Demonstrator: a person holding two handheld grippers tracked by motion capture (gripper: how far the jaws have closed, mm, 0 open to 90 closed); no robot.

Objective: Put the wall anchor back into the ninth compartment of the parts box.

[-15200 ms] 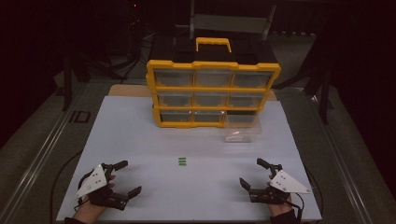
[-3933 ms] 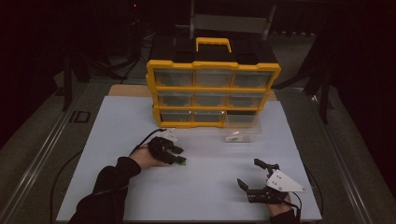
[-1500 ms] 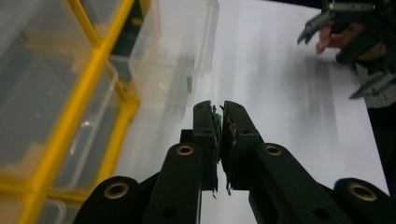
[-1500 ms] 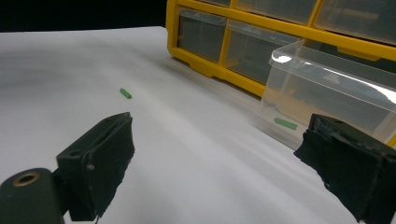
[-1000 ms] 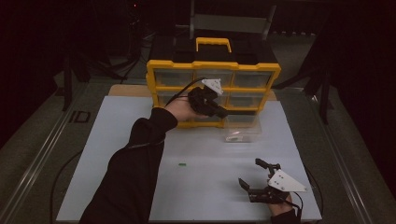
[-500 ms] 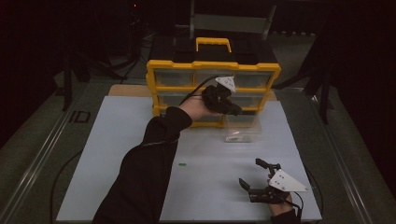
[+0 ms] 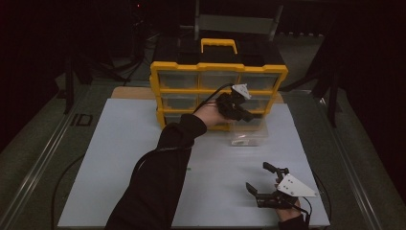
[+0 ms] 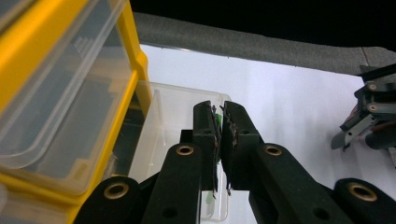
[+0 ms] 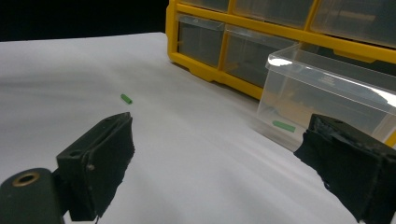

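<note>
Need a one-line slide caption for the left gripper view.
Left gripper, shut on a small green piece, hangs over the clear drawer beside the yellow cabinet.

The cabinet [image 7: 218,86] stands at the far middle of the mat [image 7: 119,158]. Just before its right end sits a drawer [image 7: 249,136], pulled out, with a piece [image 9: 284,126] inside. The left gripper [image 7: 242,111] hangs above that drawer. Another piece [image 9: 126,98] lies on the mat, left of the drawer. The right gripper [image 7: 265,184] rests at the near right.
</note>
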